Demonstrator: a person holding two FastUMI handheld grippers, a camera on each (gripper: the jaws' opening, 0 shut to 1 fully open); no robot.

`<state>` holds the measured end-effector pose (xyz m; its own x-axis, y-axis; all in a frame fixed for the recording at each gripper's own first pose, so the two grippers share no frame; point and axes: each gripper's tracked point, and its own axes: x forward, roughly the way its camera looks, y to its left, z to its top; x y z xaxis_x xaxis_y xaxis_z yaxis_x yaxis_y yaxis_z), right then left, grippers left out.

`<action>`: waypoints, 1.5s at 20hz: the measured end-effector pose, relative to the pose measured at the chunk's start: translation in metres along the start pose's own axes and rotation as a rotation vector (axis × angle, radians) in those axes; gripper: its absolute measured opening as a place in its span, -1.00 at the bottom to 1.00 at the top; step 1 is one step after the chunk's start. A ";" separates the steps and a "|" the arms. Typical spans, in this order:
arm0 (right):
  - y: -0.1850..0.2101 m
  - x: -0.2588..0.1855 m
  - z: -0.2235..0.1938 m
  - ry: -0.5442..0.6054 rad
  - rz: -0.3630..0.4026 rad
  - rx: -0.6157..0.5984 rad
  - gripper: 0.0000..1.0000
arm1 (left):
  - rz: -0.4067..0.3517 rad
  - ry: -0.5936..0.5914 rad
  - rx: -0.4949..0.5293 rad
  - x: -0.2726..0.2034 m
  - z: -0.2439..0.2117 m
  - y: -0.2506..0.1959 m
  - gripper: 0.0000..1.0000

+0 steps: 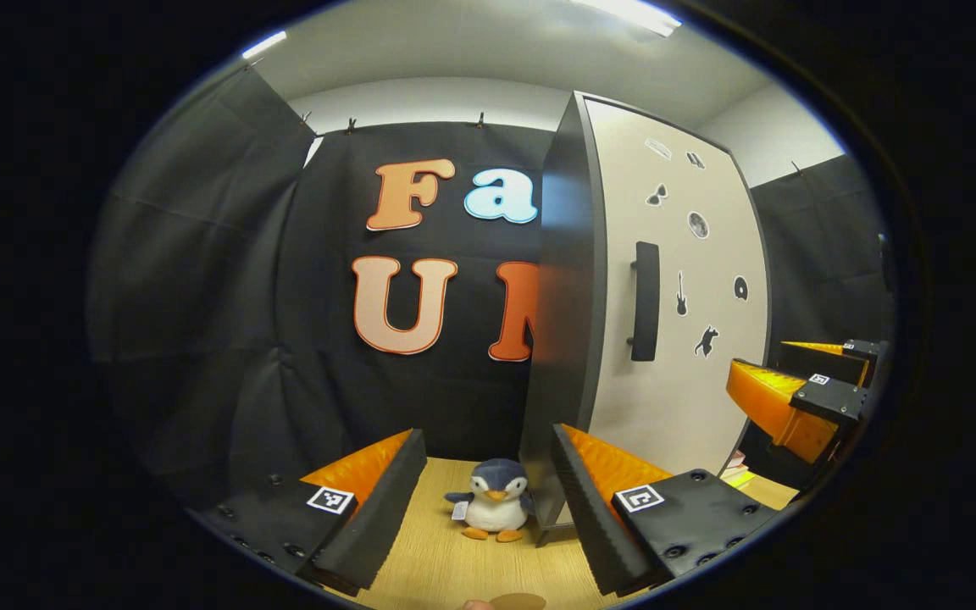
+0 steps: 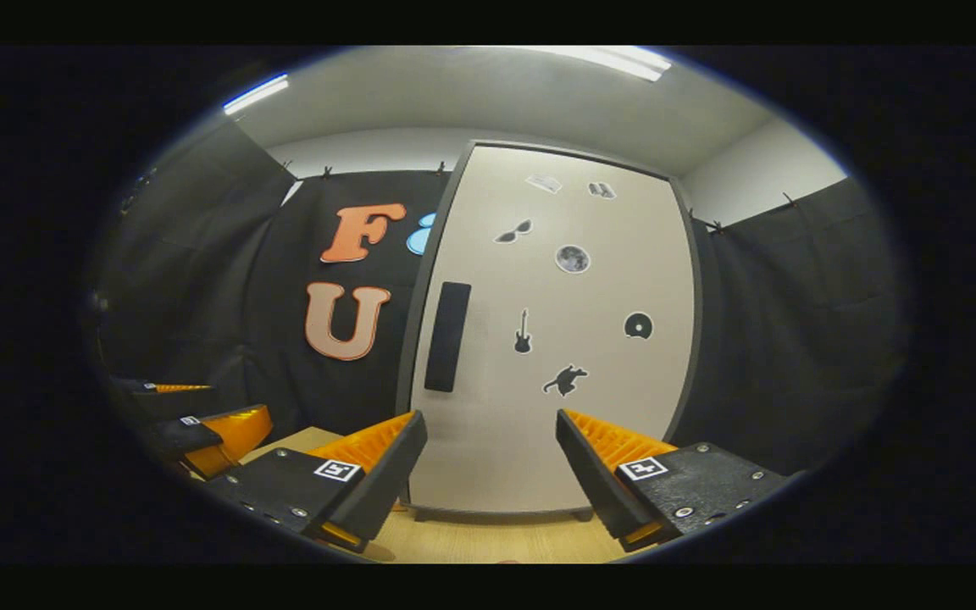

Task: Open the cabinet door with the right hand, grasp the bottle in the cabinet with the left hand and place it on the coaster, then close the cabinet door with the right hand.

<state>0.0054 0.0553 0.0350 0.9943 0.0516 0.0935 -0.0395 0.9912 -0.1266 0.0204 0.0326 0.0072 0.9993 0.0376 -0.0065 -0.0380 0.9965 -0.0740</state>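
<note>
In the right gripper view, the right gripper (image 2: 490,474) stood with its jaws spread wide and held nothing, hovering above the wooden tabletop (image 2: 488,538). Straight ahead of it, apart from the fingers, stood the cabinet (image 2: 551,339) with its pale door (image 2: 590,407) shut. The door's dark vertical handle (image 2: 446,336) lay up and slightly left of the left finger, not touched. Stickers dotted the door face. Far to the left in that view sat the other gripper.

In the left gripper view, the left gripper (image 1: 488,500) also stood wide apart and empty. Between its fingers, farther off on the tabletop, a plush penguin (image 1: 495,500) stood just beside the cabinet's dark side panel (image 1: 564,305). The handle (image 1: 645,301) showed up and right. A brown coaster edge (image 1: 518,601) peeked at the bottom. The bottle could not be seen behind the closed door.
</note>
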 end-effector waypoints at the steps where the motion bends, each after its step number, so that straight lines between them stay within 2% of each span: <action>1: 0.005 0.008 0.002 -0.002 0.011 0.012 0.90 | 0.000 0.000 0.002 0.001 0.002 0.002 0.93; 2: 0.010 0.016 0.005 -0.005 0.022 0.022 0.90 | 0.003 -0.002 0.004 0.001 0.003 0.004 0.99; 3: 0.014 0.025 0.007 -0.006 0.030 0.028 0.89 | 0.007 -0.002 0.007 0.002 0.003 0.006 0.93; 10: 0.041 0.085 0.009 0.023 0.074 0.117 0.88 | 0.031 0.017 0.018 0.011 -0.001 0.029 0.93; 15: 0.046 0.120 0.017 0.019 0.047 0.122 0.86 | 0.023 0.030 0.016 0.025 -0.007 0.039 0.93; 19: 0.040 0.139 0.028 0.005 0.001 0.128 0.74 | 0.005 0.046 -0.004 0.033 -0.014 0.043 0.99; 21: 0.034 0.146 0.028 0.005 -0.026 0.116 0.49 | 0.003 0.052 -0.006 0.036 -0.018 0.048 0.99; 23: 0.036 0.149 0.029 0.006 -0.023 0.115 0.42 | 0.005 0.054 -0.004 0.039 -0.020 0.055 0.93; 24: 0.037 0.148 0.030 0.004 -0.019 0.117 0.21 | 0.007 0.056 -0.006 0.040 -0.022 0.059 0.99; 25: 0.039 0.148 0.030 0.003 -0.018 0.120 0.22 | 0.010 0.057 -0.008 0.042 -0.023 0.063 0.96; 28: 0.040 0.148 0.029 0.007 -0.033 0.126 -0.26 | 0.005 0.061 -0.008 0.046 -0.026 0.072 0.87; 29: 0.039 0.148 0.029 0.011 -0.035 0.128 -0.27 | 0.004 0.060 0.001 0.047 -0.026 0.076 0.93; 30: 0.039 0.149 0.028 0.018 -0.038 0.137 -0.39 | 0.006 0.059 0.013 0.047 -0.027 0.080 0.93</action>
<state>0.1488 0.1046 0.0720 0.9969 0.0128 0.0782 -0.0138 0.9998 0.0128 0.0644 0.1121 -0.0258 0.9970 0.0397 -0.0659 -0.0437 0.9972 -0.0609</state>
